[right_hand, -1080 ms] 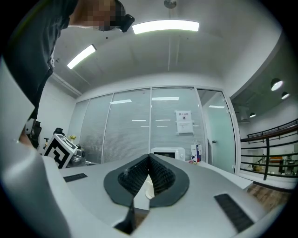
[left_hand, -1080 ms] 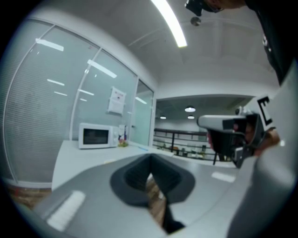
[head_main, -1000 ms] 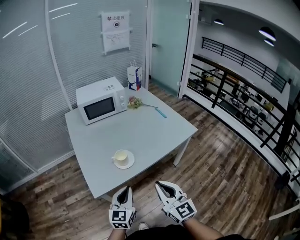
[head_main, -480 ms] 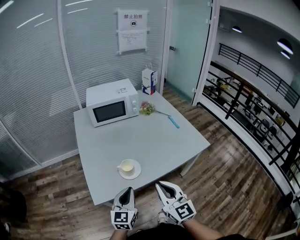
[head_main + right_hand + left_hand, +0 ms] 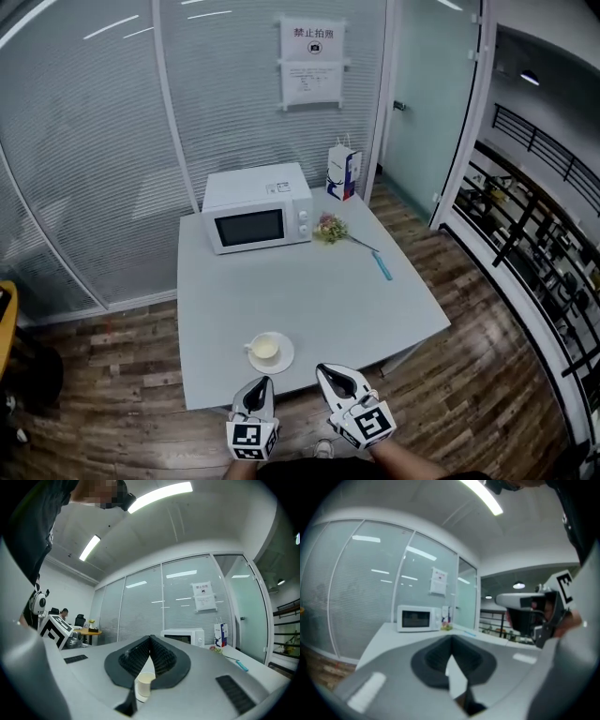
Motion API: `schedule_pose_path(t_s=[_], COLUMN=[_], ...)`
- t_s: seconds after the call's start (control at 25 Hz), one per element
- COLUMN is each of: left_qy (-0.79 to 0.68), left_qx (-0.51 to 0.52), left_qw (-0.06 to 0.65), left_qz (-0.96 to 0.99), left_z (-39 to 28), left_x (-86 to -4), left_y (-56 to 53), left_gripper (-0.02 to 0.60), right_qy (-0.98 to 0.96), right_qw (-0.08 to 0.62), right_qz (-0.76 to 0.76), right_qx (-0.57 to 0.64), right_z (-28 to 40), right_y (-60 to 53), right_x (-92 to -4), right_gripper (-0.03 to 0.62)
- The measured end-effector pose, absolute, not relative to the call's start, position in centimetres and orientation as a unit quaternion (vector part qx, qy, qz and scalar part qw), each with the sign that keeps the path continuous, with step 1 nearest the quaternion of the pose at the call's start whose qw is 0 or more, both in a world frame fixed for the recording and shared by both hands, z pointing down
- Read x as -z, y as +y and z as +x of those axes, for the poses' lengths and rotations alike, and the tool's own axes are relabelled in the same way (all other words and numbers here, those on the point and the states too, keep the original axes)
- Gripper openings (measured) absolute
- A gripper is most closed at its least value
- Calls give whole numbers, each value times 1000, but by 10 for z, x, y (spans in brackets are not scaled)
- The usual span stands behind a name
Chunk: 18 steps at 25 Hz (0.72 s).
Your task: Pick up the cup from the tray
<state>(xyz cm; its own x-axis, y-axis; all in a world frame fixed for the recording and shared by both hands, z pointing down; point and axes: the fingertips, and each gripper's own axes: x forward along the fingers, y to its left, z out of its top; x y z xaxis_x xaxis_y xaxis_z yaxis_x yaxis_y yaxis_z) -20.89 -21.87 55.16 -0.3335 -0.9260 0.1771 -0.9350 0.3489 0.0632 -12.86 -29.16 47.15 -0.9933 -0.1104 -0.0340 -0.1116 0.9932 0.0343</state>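
A pale cup [image 5: 265, 348] stands on a small white saucer [image 5: 280, 361] near the front edge of the grey table [image 5: 309, 291]. Both grippers hover just short of that edge, apart from the cup. My left gripper [image 5: 264, 381] is shut and holds nothing; it is right below the saucer in the head view. My right gripper [image 5: 324, 369] is also shut and empty, a little to the right of the saucer. In the right gripper view the cup [image 5: 144, 684] shows through the gap below the closed tips. The left gripper view [image 5: 451, 640] shows only bare tabletop past its jaws.
At the table's far side stand a white microwave [image 5: 258, 221], a blue-and-white carton [image 5: 343, 172] and a small bunch of flowers [image 5: 328, 228]. A blue pen [image 5: 382, 266] lies at the right. Glass walls lie behind and to the left, a railing [image 5: 534, 244] to the right.
Both grippers have moved forward toward the table's front edge, so the cup and saucer now sit much closer to them. The jaws stayed shut.
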Motion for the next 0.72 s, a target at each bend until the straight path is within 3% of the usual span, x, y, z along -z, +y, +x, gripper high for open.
schedule_pose_path(t_s=[0.72], left_qy=[-839], left_qx=[-53], left_qw=[136], left_qz=[524], left_z=[-249], left_x=[-597], left_y=[-217], left_gripper=[5], right_qy=[999], right_qw=[-37], right_qz=[30], right_qx=[-12], right_z=[-193], right_y=[-292], right_x=[-516], right_gripper=[5])
